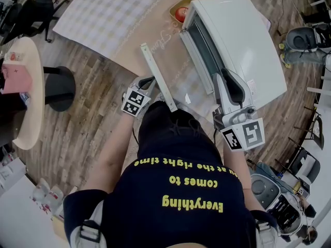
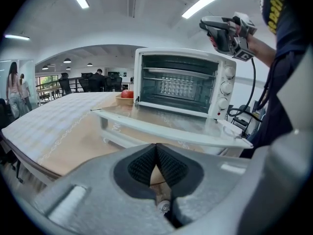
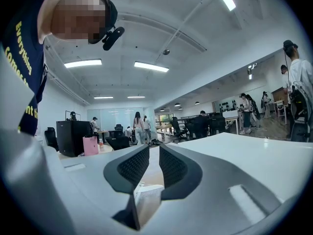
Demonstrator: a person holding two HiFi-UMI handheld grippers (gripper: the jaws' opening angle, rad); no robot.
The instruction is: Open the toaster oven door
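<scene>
The white toaster oven (image 1: 243, 40) stands on the table with its glass door (image 1: 178, 68) folded down flat toward me. Its handle bar (image 1: 156, 77) is the part nearest me. In the left gripper view the oven (image 2: 182, 82) shows its empty rack, and the lowered door (image 2: 166, 124) lies just beyond my left gripper (image 2: 156, 153). That gripper is shut with nothing in it. In the head view my left gripper (image 1: 146, 84) sits beside the handle's near end. My right gripper (image 1: 224, 75) hovers over the oven's right side. Its jaws (image 3: 154, 159) stand slightly apart and hold nothing.
A bowl with a red apple (image 1: 181, 13) sits behind the oven's left side. A checked cloth (image 1: 108, 9) covers the far table. A round side table (image 1: 26, 97) and a black stool (image 1: 59, 87) stand to the left. Chairs and gear crowd the right; people stand far off.
</scene>
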